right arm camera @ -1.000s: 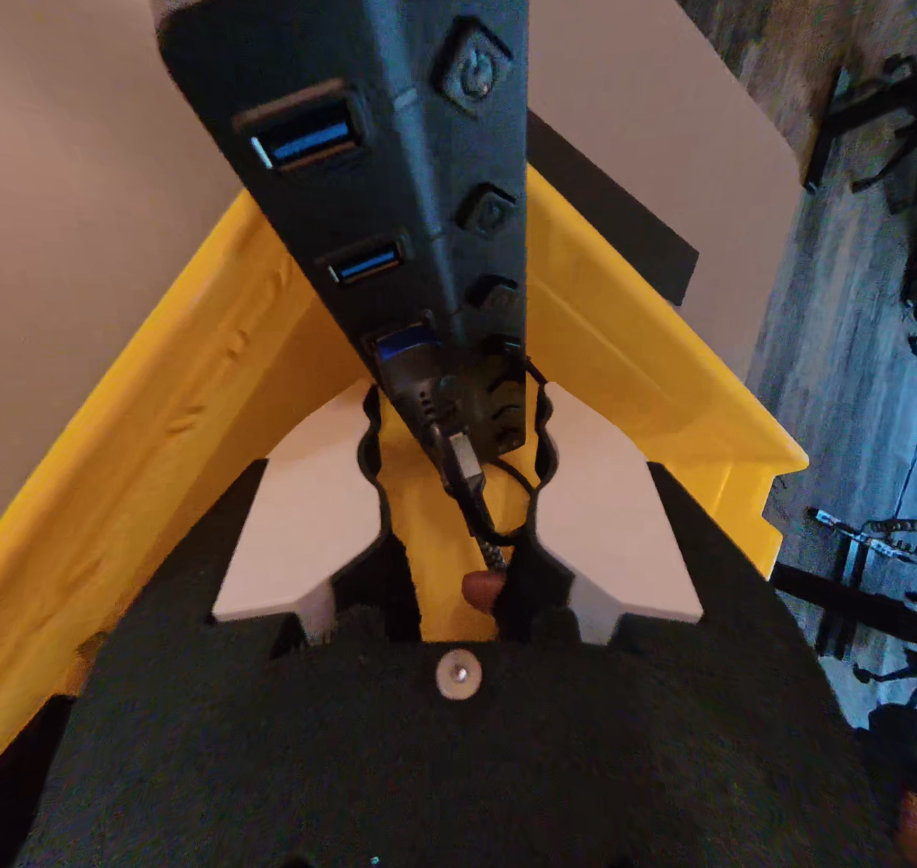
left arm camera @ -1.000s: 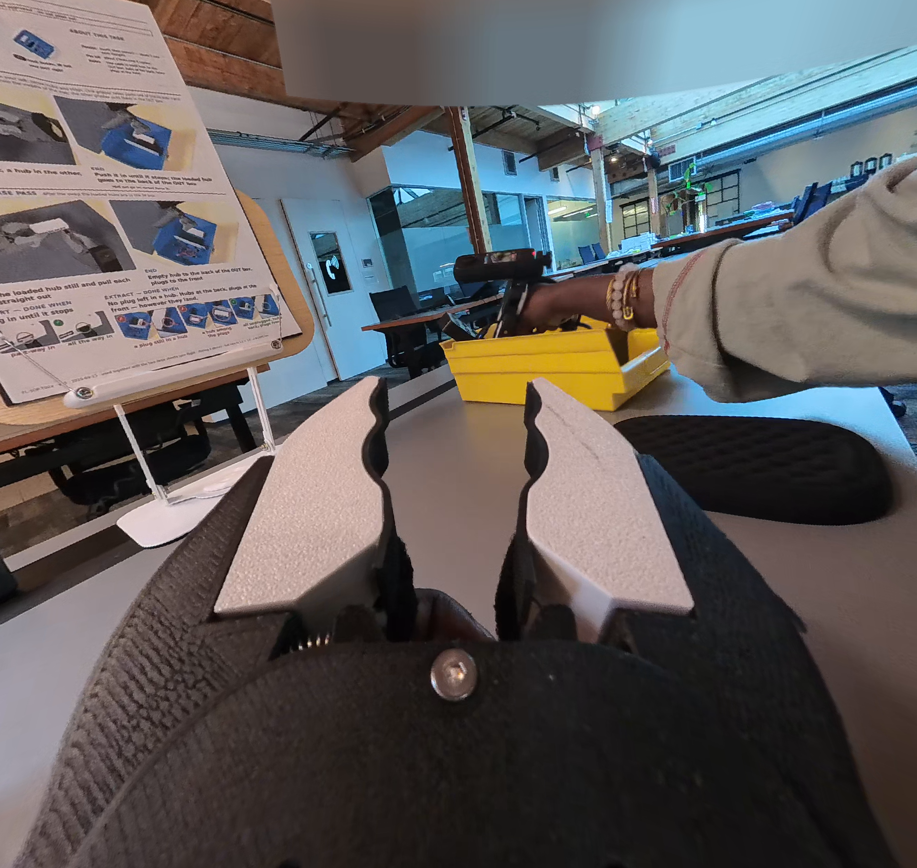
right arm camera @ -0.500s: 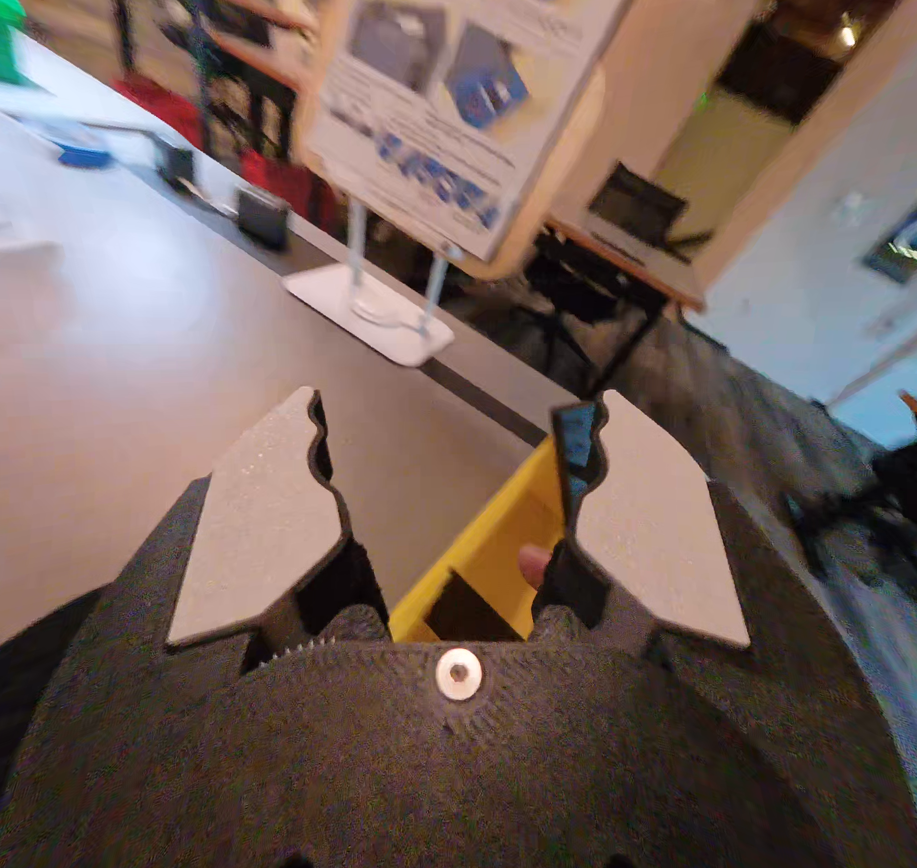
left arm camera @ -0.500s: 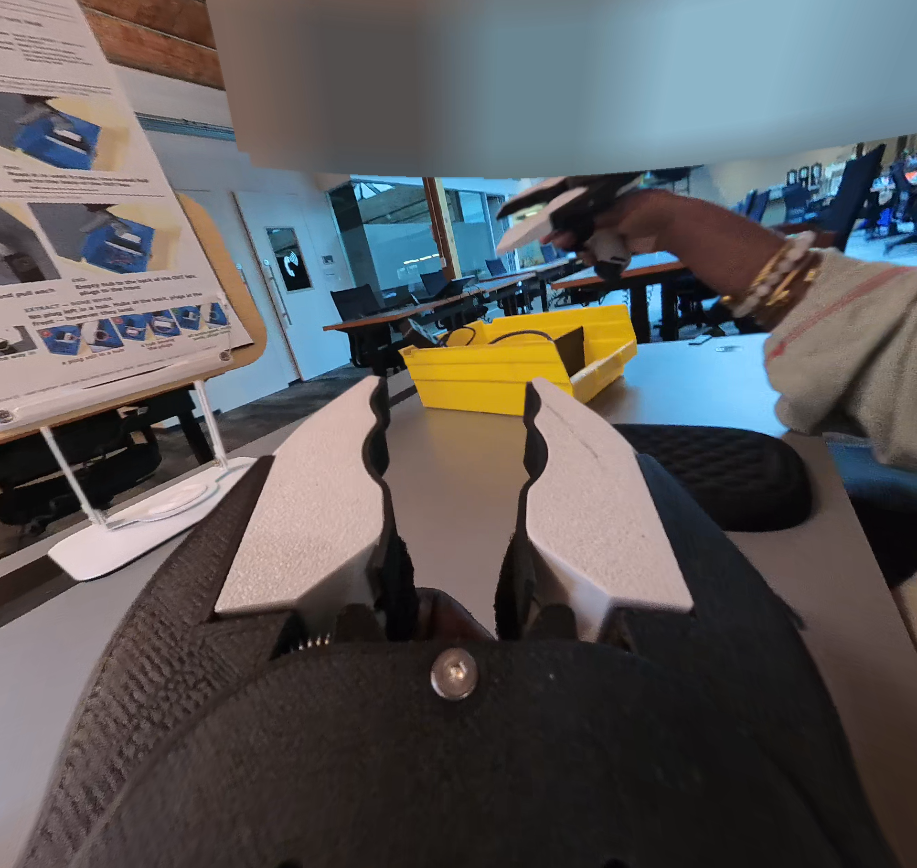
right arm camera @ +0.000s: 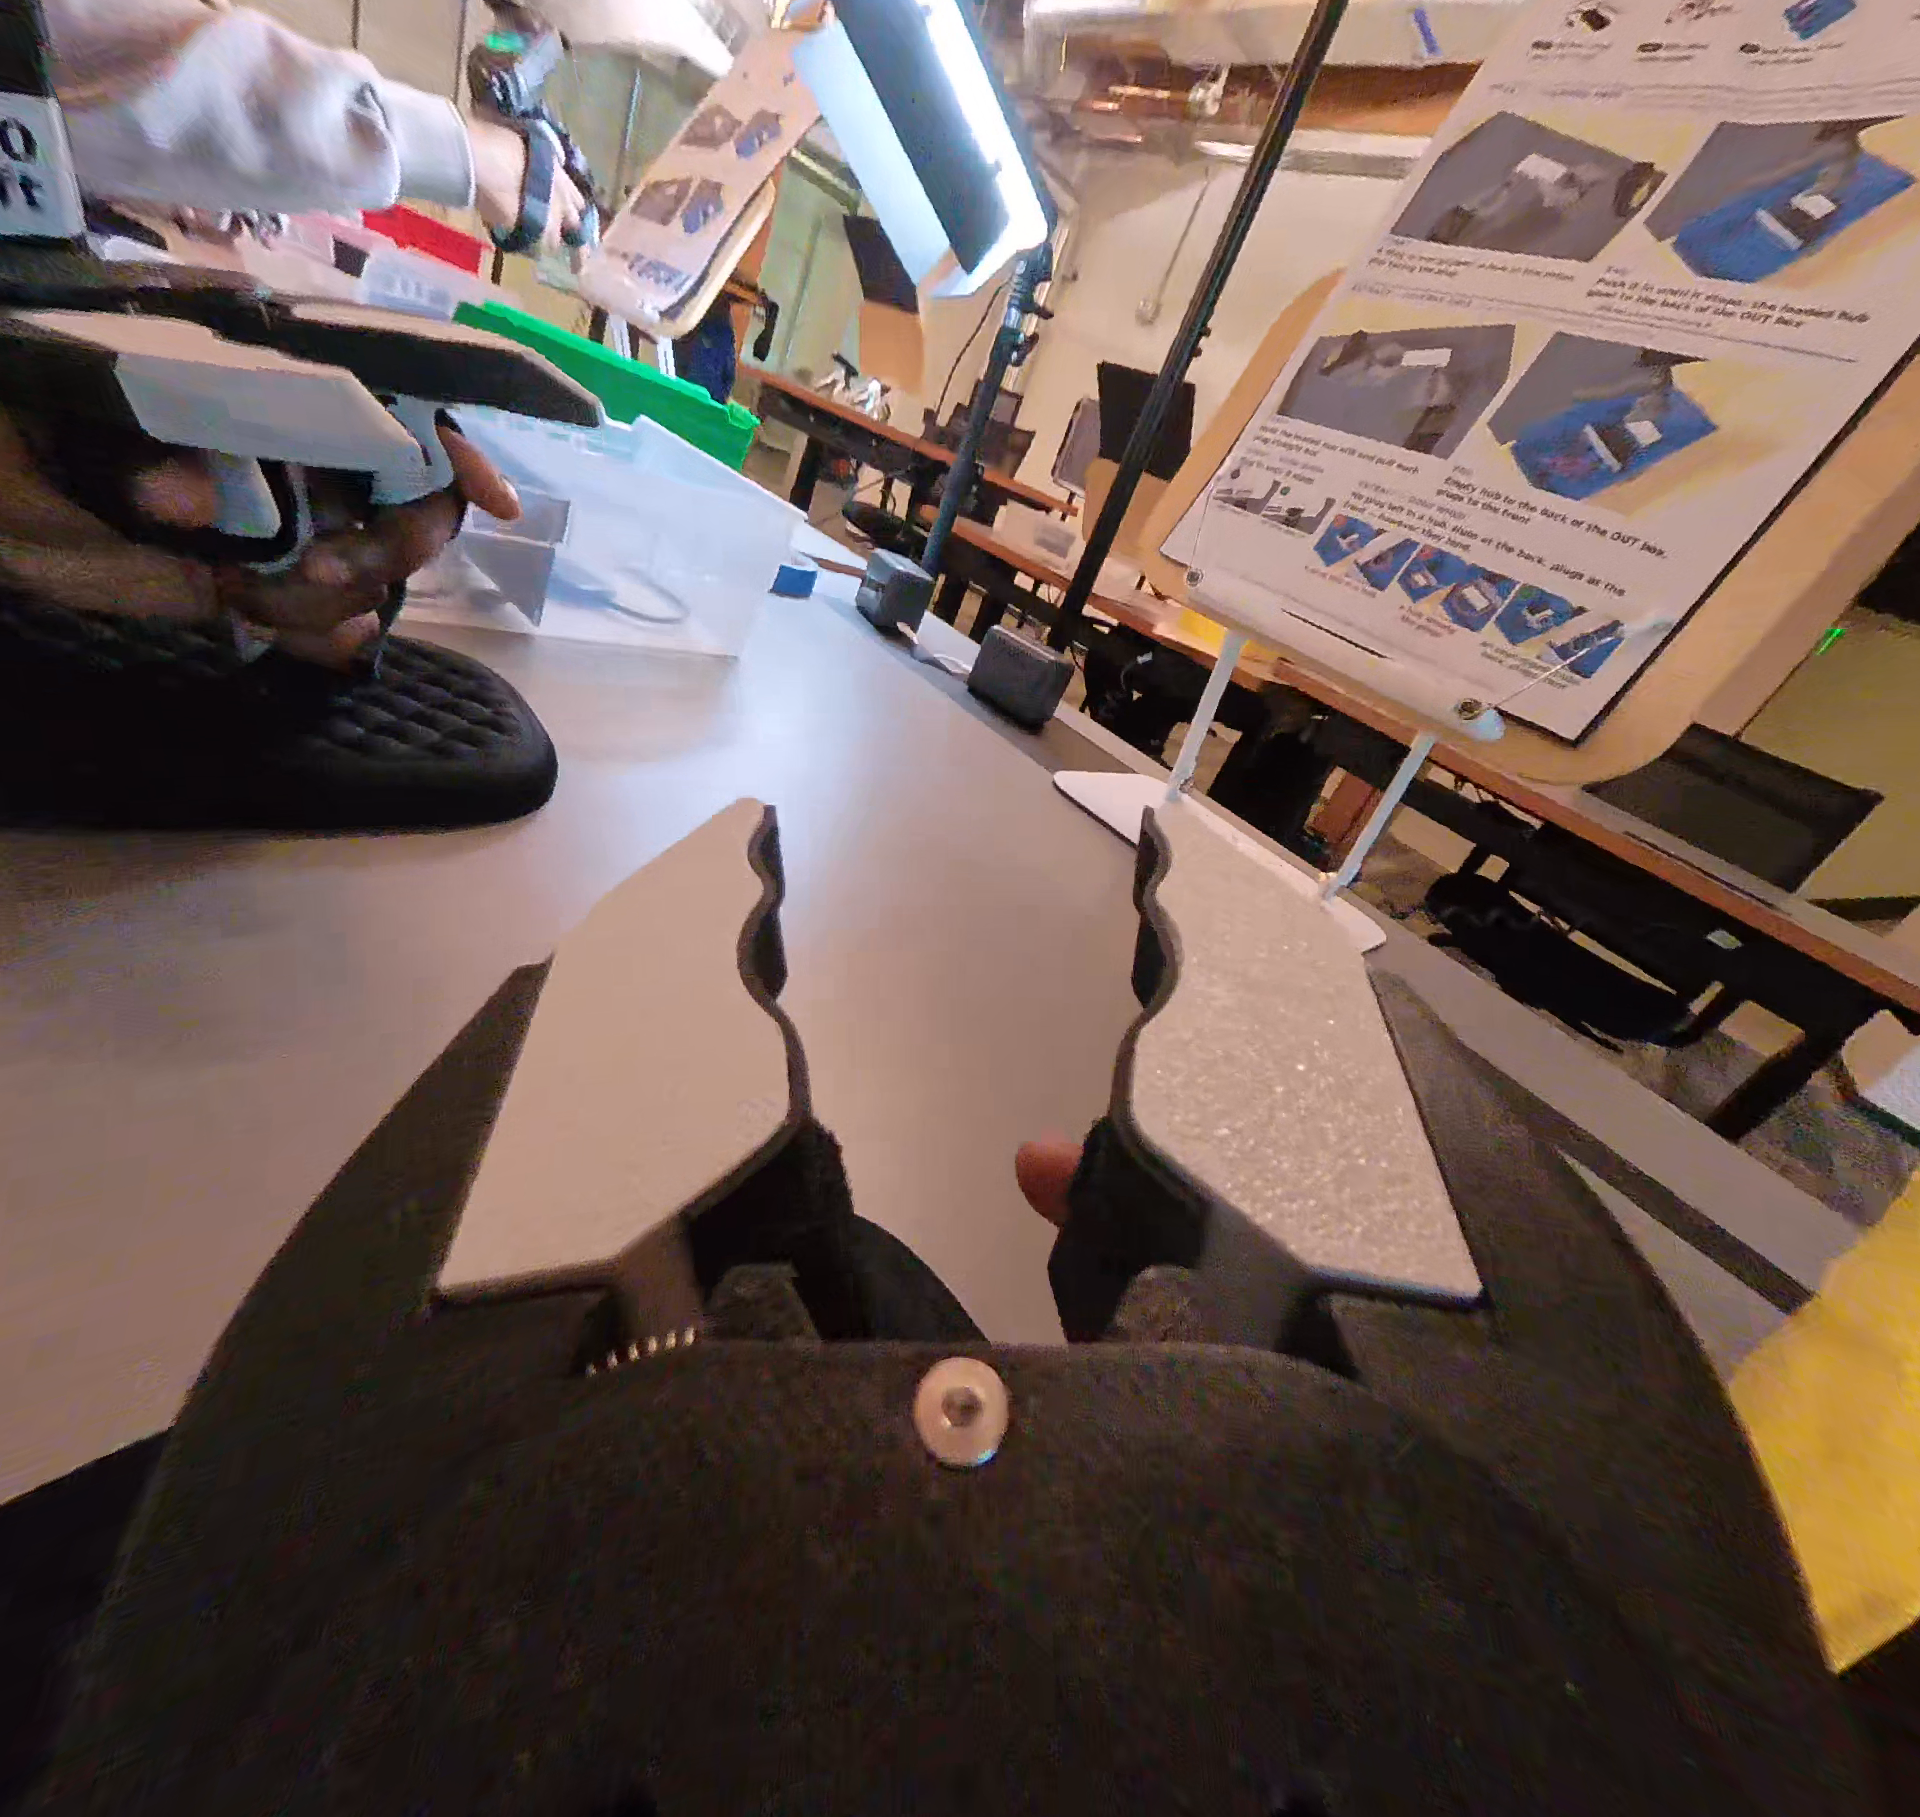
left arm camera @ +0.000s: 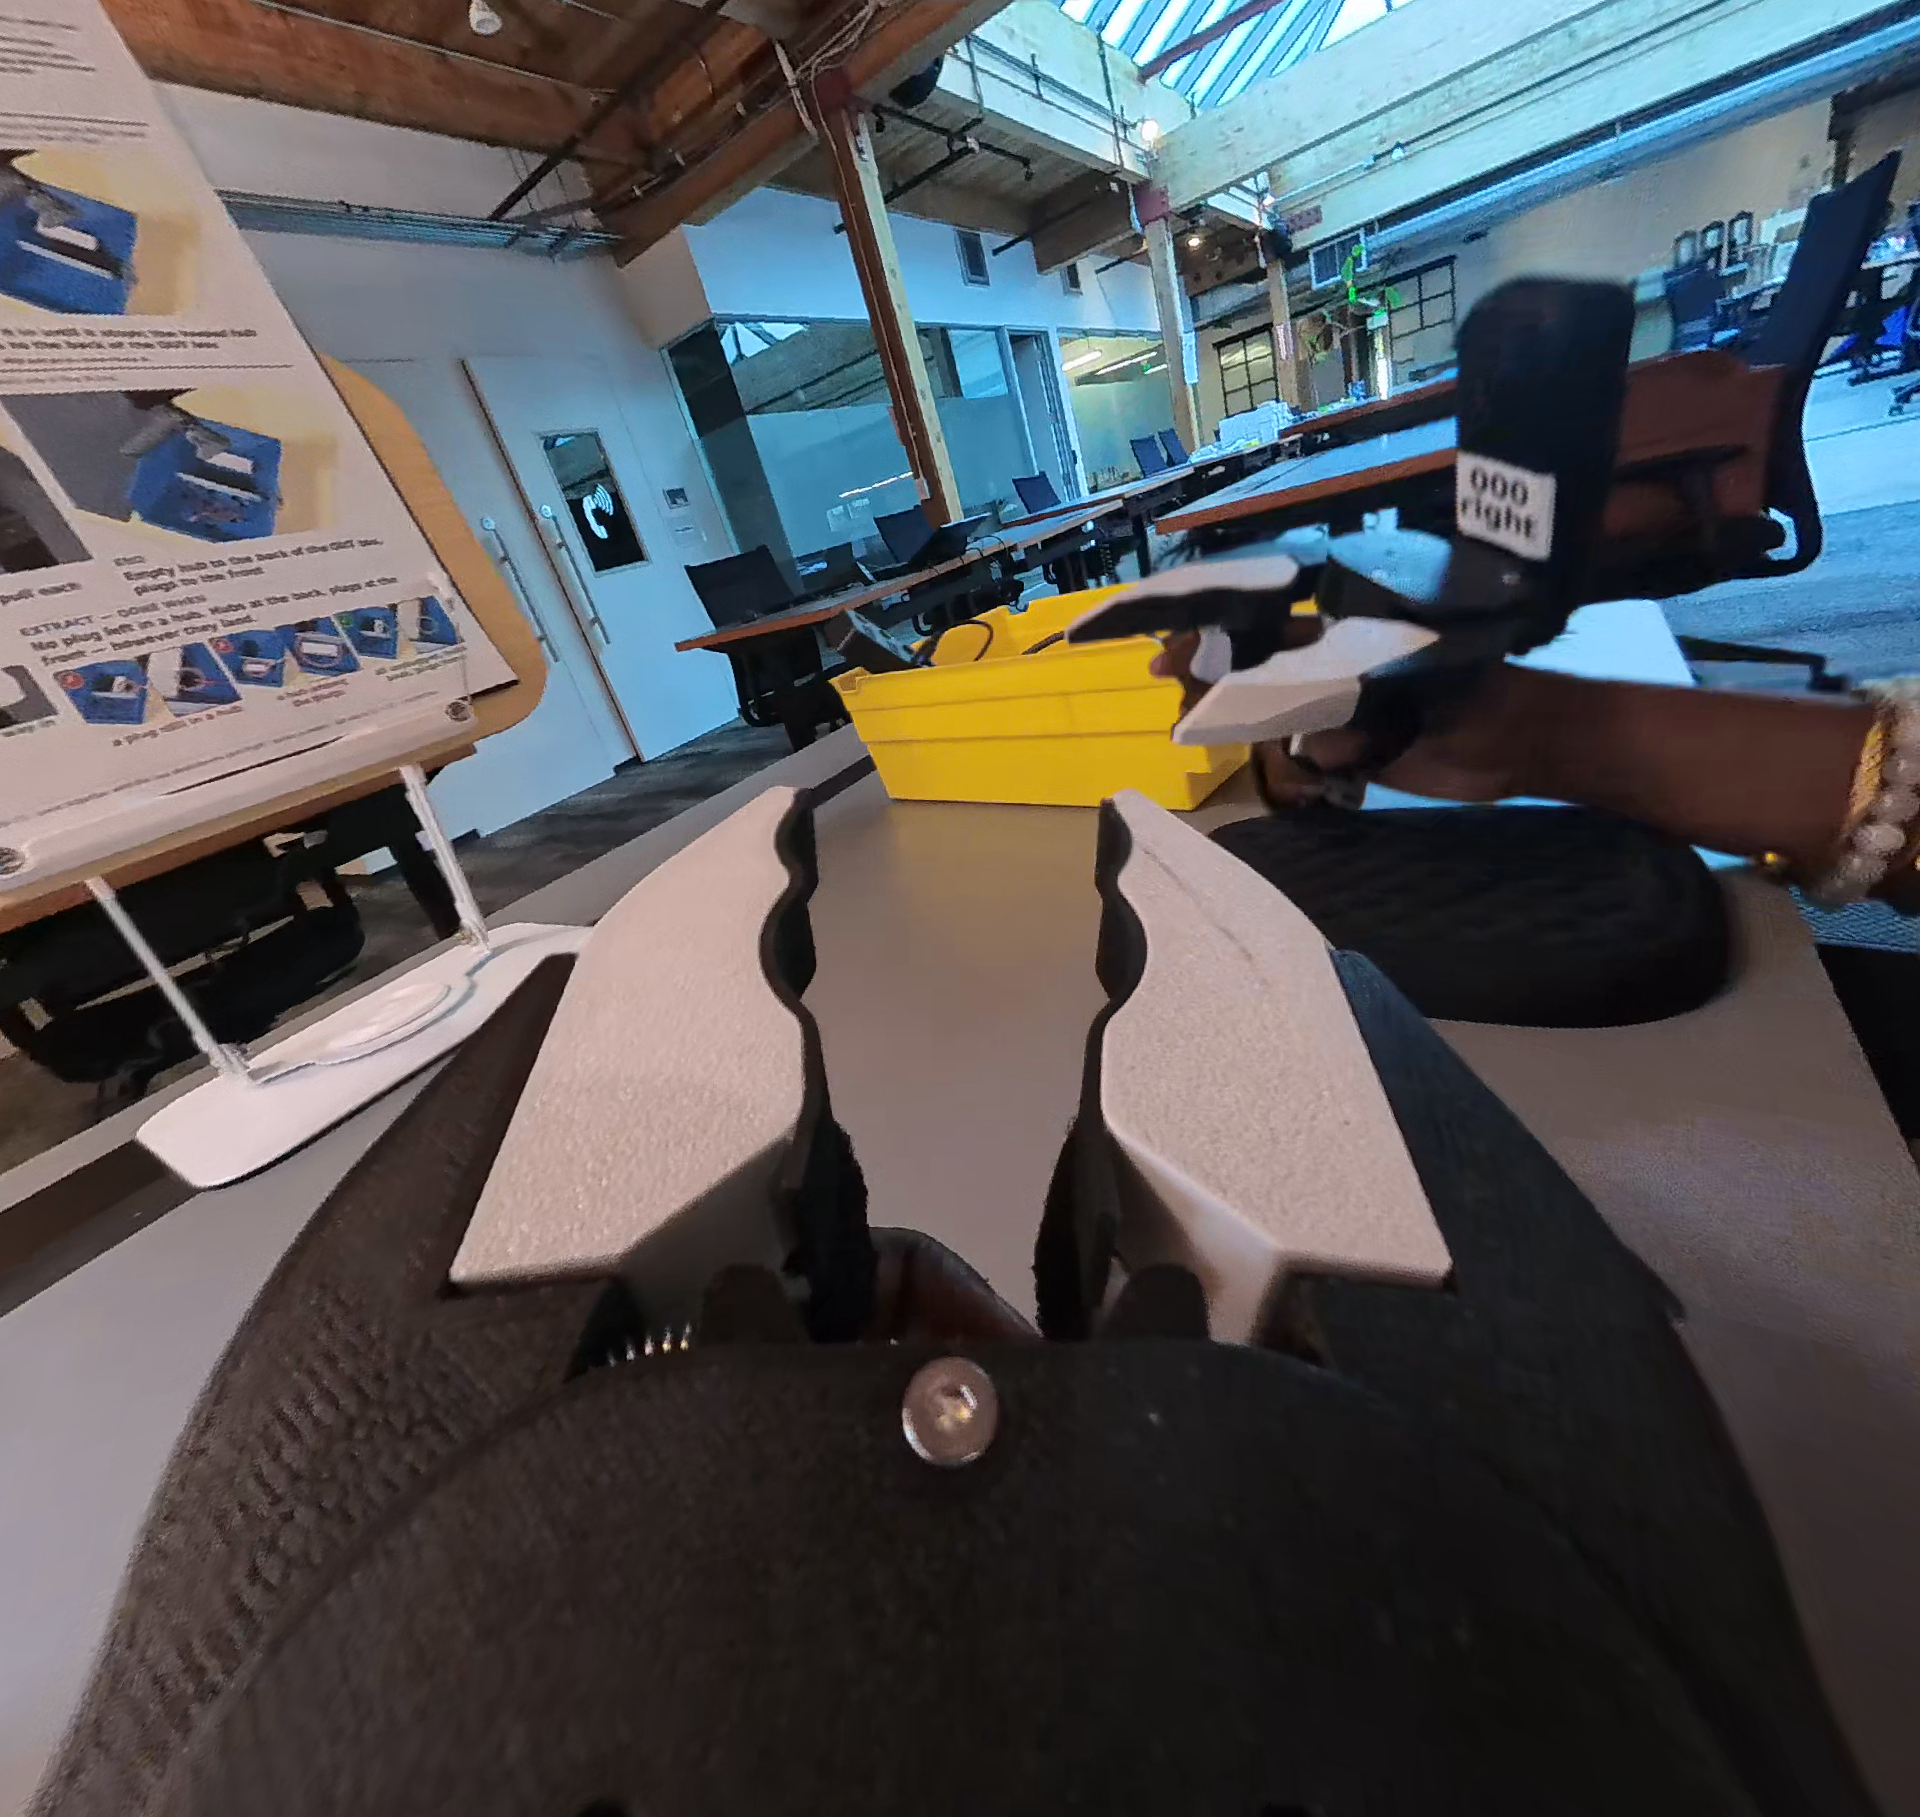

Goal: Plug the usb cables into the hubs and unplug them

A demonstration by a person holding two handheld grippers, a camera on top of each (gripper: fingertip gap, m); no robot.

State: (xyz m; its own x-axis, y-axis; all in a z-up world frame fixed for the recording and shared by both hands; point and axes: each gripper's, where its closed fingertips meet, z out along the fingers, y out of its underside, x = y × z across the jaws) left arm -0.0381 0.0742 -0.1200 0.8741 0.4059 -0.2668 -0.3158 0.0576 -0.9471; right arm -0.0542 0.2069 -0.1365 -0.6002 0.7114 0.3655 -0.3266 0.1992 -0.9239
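Over the grey surface [left arm camera: 935, 957], left view: my left claw [left arm camera: 951, 894] gapes, empty, touching nothing. Yellow bin [left arm camera: 1029, 739] ahead holds cables; hub unseen. Between steps, I judge; next, reach in.

Right view: right claw [right arm camera: 956, 889] apart, empty, hovering; bin corner [right arm camera: 1829, 1393] beside it.

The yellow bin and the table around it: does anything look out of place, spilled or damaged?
Nothing stands out. The yellow bin sits flat on the table with a black cable looped inside. Both the left gripper and right gripper are open and empty.
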